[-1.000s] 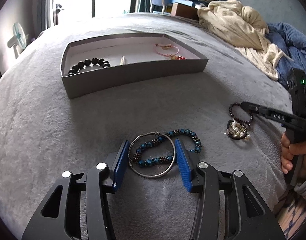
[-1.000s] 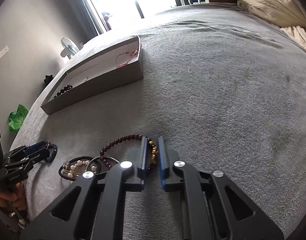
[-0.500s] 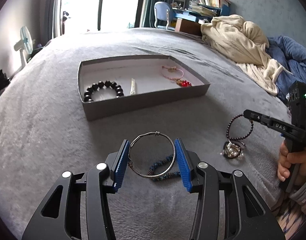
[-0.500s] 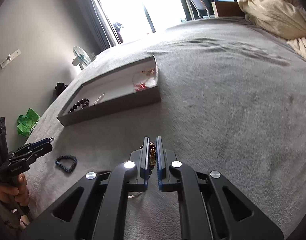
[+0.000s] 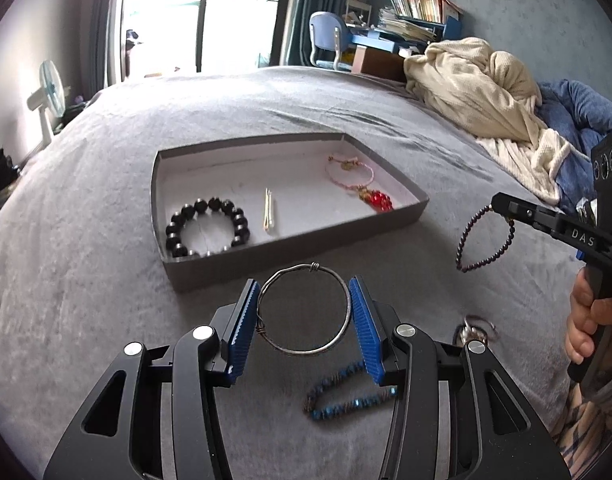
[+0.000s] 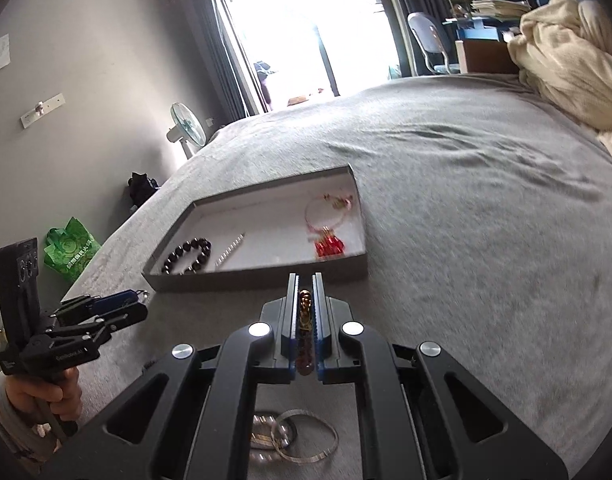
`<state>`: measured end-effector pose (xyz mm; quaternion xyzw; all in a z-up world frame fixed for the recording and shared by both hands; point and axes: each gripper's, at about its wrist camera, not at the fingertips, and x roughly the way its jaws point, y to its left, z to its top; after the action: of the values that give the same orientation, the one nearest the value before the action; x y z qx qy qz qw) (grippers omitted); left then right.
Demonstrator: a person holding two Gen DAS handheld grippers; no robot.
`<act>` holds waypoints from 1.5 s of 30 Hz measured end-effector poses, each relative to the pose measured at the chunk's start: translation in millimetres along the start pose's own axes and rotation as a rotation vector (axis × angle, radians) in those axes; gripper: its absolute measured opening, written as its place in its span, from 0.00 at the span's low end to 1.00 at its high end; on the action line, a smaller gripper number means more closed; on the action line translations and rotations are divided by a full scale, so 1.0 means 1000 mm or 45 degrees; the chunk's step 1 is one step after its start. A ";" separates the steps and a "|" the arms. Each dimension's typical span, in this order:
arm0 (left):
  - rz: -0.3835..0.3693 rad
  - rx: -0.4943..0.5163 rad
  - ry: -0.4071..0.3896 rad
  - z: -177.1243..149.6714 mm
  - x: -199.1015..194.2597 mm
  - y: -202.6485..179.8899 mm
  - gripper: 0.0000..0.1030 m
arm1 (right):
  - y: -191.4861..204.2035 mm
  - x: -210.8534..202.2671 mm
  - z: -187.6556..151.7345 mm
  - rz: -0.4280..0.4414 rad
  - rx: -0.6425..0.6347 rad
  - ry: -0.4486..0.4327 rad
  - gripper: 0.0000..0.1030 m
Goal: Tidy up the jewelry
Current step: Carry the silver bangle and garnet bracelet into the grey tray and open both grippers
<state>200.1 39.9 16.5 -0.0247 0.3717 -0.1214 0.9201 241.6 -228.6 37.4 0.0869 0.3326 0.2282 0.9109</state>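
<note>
My left gripper (image 5: 304, 312) is shut on a silver wire bangle (image 5: 306, 350), held above the grey bedspread in front of the grey box (image 5: 209, 268). My right gripper (image 6: 304, 312) is shut on a dark purple bead bracelet (image 6: 304, 354), which hangs from its tips in the left wrist view (image 5: 472, 240). The box (image 6: 265, 278) holds a black bead bracelet (image 5: 207, 226), a gold pin (image 5: 269, 214) and a pink cord bracelet with red beads (image 5: 360, 182). A blue bead bracelet (image 5: 346, 396) lies on the bed below the left gripper.
A pile of rings and a pearl piece (image 6: 285, 436) lies on the bed under the right gripper, also in the left wrist view (image 5: 474, 326). A cream blanket (image 5: 478, 88) and blue bedding (image 5: 578, 112) lie at the far right. A fan (image 6: 185, 126) stands beside the bed.
Both grippers have lifted off the bed and moved toward the box, the left with the bangle, the right with the purple bracelet. The blue bracelet stayed on the bed.
</note>
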 end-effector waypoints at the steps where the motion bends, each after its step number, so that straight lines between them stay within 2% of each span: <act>1: 0.000 -0.001 -0.003 0.003 0.001 0.001 0.46 | 0.003 0.002 0.004 0.004 -0.008 -0.002 0.06; 12: 0.029 -0.040 -0.035 0.044 0.017 0.022 0.46 | 0.034 0.039 0.051 0.044 -0.122 -0.010 0.06; 22: 0.097 -0.059 0.000 0.084 0.051 0.059 0.46 | 0.063 0.093 0.066 0.094 -0.190 0.058 0.06; 27: 0.115 -0.070 0.044 0.095 0.073 0.075 0.46 | 0.075 0.117 0.068 0.133 -0.185 0.089 0.06; 31: 0.133 -0.059 0.086 0.107 0.093 0.085 0.46 | 0.076 0.144 0.063 0.141 -0.168 0.154 0.06; 39: 0.179 -0.035 0.244 0.119 0.132 0.097 0.46 | 0.057 0.169 0.055 0.078 -0.153 0.230 0.06; 45: 0.197 0.000 0.366 0.112 0.155 0.097 0.46 | 0.043 0.184 0.047 0.019 -0.166 0.281 0.06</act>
<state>404.3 91.1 -20.7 0.0216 0.5003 -0.0523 0.8640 380.5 -104.0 -17.8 0.0044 0.4146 0.2641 0.8708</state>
